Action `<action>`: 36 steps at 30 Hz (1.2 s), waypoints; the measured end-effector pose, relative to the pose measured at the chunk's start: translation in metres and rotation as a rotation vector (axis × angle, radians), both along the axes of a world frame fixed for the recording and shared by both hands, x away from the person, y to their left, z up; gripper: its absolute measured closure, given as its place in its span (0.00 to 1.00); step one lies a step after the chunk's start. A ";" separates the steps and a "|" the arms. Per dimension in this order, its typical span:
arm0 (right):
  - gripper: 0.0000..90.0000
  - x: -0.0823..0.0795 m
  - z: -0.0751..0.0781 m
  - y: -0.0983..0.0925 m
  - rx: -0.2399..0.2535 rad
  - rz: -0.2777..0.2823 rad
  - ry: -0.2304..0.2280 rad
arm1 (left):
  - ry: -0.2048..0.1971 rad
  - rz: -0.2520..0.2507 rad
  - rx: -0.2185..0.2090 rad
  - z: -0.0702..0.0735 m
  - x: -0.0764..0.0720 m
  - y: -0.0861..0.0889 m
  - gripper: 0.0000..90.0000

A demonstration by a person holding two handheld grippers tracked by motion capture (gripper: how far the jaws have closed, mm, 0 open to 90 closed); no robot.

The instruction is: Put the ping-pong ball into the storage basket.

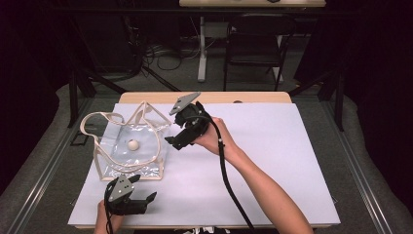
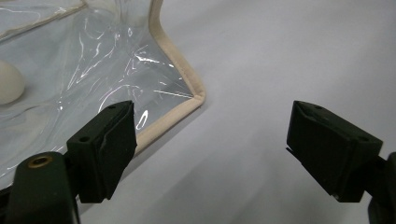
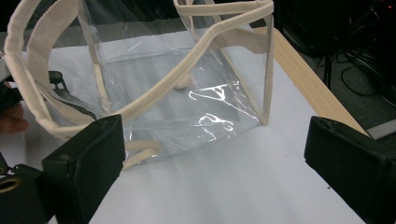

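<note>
A clear plastic tote bag (image 1: 122,156) with cream trim and long cream handles stands on the left part of the white sheet. Inside it, on the bottom, lies a small white ball (image 1: 132,144). My right gripper (image 1: 173,143) hovers just right of the bag and points at it, its jaws open and empty. In the right gripper view the bag (image 3: 187,102) stands ahead of the gripper (image 3: 215,154), with the ball (image 3: 184,83) behind a handle. My left gripper (image 1: 142,188) rests open near the front edge. Its jaws (image 2: 210,140) flank the bag's corner (image 2: 187,88), and the ball (image 2: 9,81) sits at far left.
The white sheet (image 1: 272,156) covers most of the wooden table (image 1: 209,97). The right gripper's black cable (image 1: 229,185) trails back along the forearm. Beyond the table stand a dark folding chair (image 1: 255,39) and a desk leg (image 1: 201,48) among floor cables.
</note>
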State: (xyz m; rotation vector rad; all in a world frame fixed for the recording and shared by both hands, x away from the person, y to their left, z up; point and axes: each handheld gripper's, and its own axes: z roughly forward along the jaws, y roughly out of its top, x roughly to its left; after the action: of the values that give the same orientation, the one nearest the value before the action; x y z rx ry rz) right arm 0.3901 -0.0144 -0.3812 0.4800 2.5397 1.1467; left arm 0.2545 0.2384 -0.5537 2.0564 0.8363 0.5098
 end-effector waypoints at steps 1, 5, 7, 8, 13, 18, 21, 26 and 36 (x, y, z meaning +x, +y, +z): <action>0.05 0.000 0.000 0.000 0.000 0.000 0.000 | 0.000 0.000 0.000 0.000 0.000 0.000 0.18; 0.03 0.000 -0.004 -0.008 -0.003 -0.015 0.000 | 0.003 0.003 -0.004 0.000 0.000 0.000 0.18; 0.03 0.000 -0.006 -0.011 -0.003 -0.022 0.001 | 0.003 0.002 -0.004 0.000 0.000 0.000 0.18; 0.03 0.000 -0.006 -0.011 -0.003 -0.022 0.001 | 0.003 0.002 -0.005 0.000 0.000 0.000 0.18; 0.02 0.000 -0.010 -0.019 -0.006 -0.034 0.007 | 0.004 0.001 -0.005 0.000 0.000 0.000 0.18; 0.02 -0.002 -0.015 -0.026 -0.016 -0.041 0.004 | 0.004 0.001 -0.005 0.000 0.000 0.000 0.18; 0.02 -0.004 -0.018 -0.030 -0.021 -0.046 0.005 | 0.003 0.000 -0.002 0.000 0.001 0.000 0.18; 0.01 -0.007 -0.023 -0.038 -0.020 -0.061 0.004 | 0.003 0.000 0.003 0.000 0.001 0.000 0.18; 0.00 -0.013 -0.036 -0.056 -0.022 -0.086 0.011 | 0.005 -0.001 0.001 0.000 0.001 0.000 0.18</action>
State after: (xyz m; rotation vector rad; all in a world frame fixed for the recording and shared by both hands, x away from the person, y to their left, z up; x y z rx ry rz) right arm 0.3771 -0.0704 -0.4176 0.5855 2.5125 1.0870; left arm 0.2559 0.2381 -0.5541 2.0593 0.8377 0.5048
